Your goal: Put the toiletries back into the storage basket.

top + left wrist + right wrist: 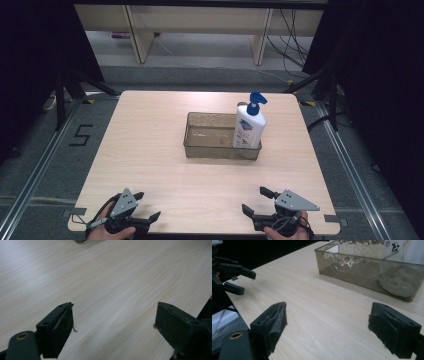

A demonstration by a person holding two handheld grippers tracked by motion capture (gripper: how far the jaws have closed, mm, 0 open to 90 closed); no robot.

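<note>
Near edge of the pale wooden table (150, 150): two grippers, left gripper (148, 207) and right gripper (252, 200), jaws apart, holding nothing. Farther, mid-table: one clear smoky plastic rectangular tray (220, 150). One white pump bottle with blue dispenser (249, 125) stands upright in its right end.

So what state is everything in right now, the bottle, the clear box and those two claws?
Pump bottle: upright, standing in the right end of the box, blue pump on top, untouched.
Clear box: open on top, flat on the table, bare apart from the bottle.
Left claw: open, holds nothing, at the table's near edge.
Right claw: open, holds nothing, at the near edge.
Table: bare wood around the box.
</note>
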